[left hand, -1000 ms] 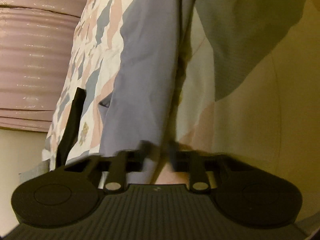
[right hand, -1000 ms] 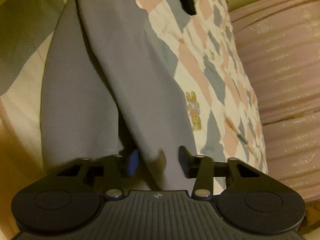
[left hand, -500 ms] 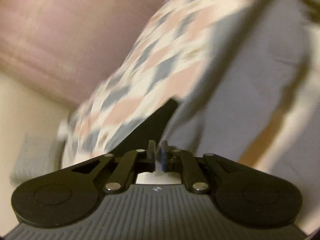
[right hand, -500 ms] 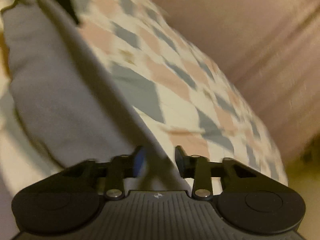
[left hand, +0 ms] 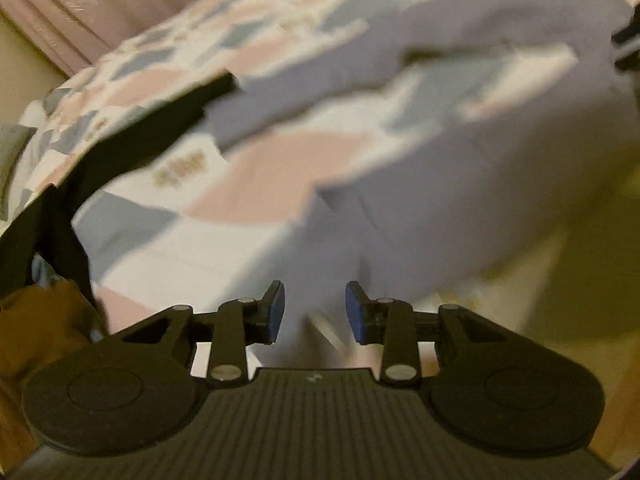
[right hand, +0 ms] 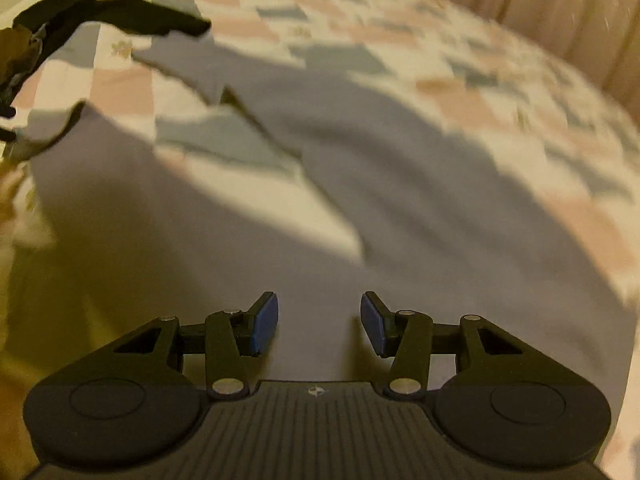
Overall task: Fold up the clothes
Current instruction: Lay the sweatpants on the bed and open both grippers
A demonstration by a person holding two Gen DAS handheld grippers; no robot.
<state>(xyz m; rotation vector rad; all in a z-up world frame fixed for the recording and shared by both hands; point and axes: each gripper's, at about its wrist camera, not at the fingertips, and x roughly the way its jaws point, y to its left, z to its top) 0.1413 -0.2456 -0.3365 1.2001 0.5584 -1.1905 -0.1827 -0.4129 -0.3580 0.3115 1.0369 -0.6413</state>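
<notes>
Though motion-blurred, both left gripper (left hand: 315, 312) and right gripper (right hand: 319, 323) gape, empty, over grey garment (right hand: 400, 200); edges indistinct.

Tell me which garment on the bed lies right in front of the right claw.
The grey garment, spread flat just ahead of the open right claw; the black garment lies far off at the bed's edge.

Pretty blurry w/ motion. Left hand-held gripper (left hand: 315, 312) is seen w/ its jaws apart, blue pads (left hand: 276, 312) showing, nothing pinched. A grey-lavender garment (left hand: 440, 184) is spread in front on a patchwork bedspread (left hand: 256, 184). A black cloth (left hand: 132, 128) is draped to the left, pink curtain (left hand: 68, 4) behind.
</notes>
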